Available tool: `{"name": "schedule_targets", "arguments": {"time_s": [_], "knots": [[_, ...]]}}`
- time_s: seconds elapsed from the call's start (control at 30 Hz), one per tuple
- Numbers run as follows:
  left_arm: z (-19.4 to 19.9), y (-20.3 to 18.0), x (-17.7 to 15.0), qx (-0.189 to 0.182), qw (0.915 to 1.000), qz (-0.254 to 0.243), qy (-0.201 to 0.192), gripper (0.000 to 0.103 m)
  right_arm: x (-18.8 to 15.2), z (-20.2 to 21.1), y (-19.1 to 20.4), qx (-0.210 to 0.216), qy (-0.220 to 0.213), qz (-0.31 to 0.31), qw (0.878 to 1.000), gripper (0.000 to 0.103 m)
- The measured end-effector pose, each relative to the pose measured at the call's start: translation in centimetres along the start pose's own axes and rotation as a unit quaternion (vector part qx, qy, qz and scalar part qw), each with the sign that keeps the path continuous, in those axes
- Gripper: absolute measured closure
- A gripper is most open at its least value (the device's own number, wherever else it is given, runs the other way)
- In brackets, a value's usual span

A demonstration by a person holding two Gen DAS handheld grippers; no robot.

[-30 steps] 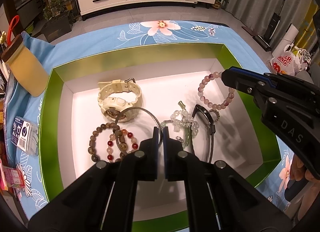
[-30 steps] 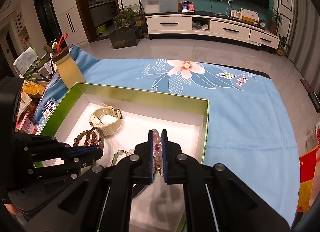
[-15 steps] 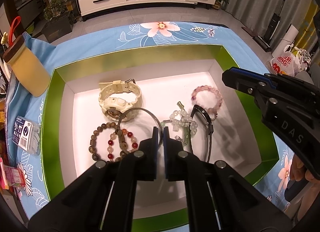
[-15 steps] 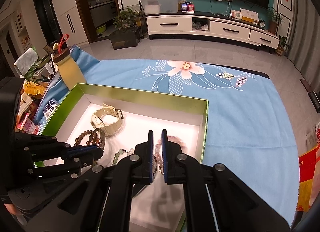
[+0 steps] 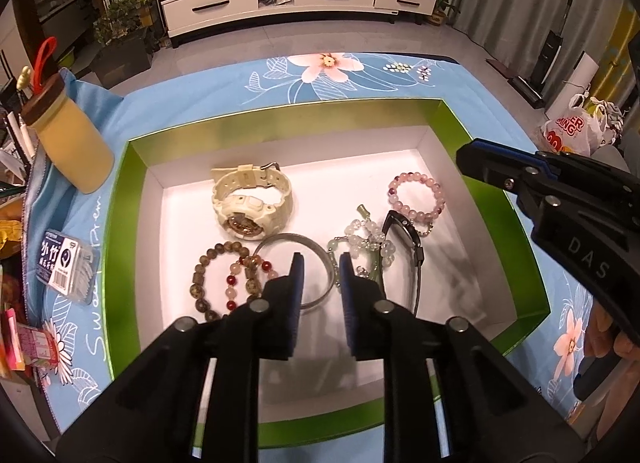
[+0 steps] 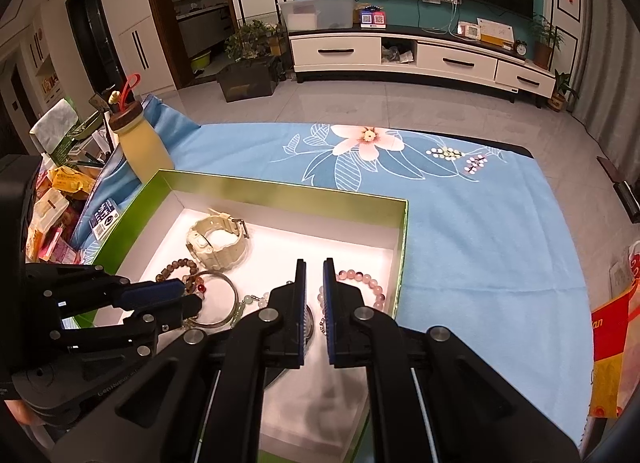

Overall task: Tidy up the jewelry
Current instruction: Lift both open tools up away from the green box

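Looking down from left wrist view: left hand-held gripper (image 5: 320, 273) hovering over green box (image 5: 120, 223) with white floor, jaws opening, small gap, nothing pinched; silver bangle (image 5: 316, 249) lying below, its right arc showing in the gap, contact with pads not clear. Cream watch (image 5: 250, 203) toward back of box, just beyond bangle. Brown bead bracelet (image 5: 204, 275) at left, overlapped by red-and-pale bead bracelet (image 5: 240, 281). Pale green-white bead strand (image 5: 368, 239) right of bangle, dark-strap watch (image 5: 404, 231) beside it. Pink bead bracelet (image 5: 416, 195) flat on box floor near right wall, apart from both grippers. Right hand-held gripper (image 5: 476, 159) entering from right above box wall, tips together. Box sitting on blue floral cloth (image 5: 360, 75); yellow jar (image 5: 76, 143) with brown lid left of box; small printed card pack (image 5: 66, 263) on cloth by left wall.

Switching to right wrist view: right hand-held gripper (image 6: 314, 295) closed down to a narrow slit, holding nothing. Pink bead bracelet (image 6: 368, 283) on box floor just right of its tips, partly hidden. Left hand-held gripper (image 6: 176, 297) coming in from left over bangle (image 6: 228, 291). Cream watch (image 6: 218, 241) further back. Green box (image 6: 280, 189) on cloth (image 6: 480, 243), jar (image 6: 140, 139) at far-left corner.
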State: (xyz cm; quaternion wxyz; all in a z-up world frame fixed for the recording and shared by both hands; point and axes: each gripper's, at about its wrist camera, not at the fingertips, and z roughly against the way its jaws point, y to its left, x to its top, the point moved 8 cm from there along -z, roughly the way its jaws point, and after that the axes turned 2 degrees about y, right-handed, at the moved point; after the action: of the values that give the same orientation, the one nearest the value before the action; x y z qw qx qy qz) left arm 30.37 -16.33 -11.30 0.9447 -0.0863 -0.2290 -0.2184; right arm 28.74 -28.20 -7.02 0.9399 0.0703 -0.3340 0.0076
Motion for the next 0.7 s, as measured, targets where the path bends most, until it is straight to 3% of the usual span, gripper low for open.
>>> {"name": "schedule_targets", "arguments": {"time_s": [0.1, 0.23, 0.53, 0.63, 0.7], "knots": [[0.7, 0.2, -0.1, 0.007, 1.0, 0.001, -0.004, 0.071, 0.0, 0.5, 0.0, -0.001, 0.0, -0.001, 1.0, 0.092], [1.8, 0.6, -0.1, 0.016, 0.9998, 0.003, -0.014, 0.048, 0.0, 1.2, 0.1, 0.001, -0.003, -0.004, 1.0, 0.086], [4.9, 1.8, 0.0, 0.052, 0.9976, 0.012, -0.043, 0.015, -0.3, 3.6, 0.3, -0.003, -0.009, -0.01, 1.0, 0.034], [6.0, 2.4, -0.1, 0.063, 0.9966, 0.016, -0.051, 0.007, -0.5, 4.6, 0.2, -0.004, -0.007, -0.015, 1.0, 0.02], [6.7, 2.8, -0.2, 0.066, 0.9961, 0.024, -0.054, 0.004, -0.7, 5.1, 0.2, -0.003, 0.001, -0.019, 1.0, 0.004]]}}
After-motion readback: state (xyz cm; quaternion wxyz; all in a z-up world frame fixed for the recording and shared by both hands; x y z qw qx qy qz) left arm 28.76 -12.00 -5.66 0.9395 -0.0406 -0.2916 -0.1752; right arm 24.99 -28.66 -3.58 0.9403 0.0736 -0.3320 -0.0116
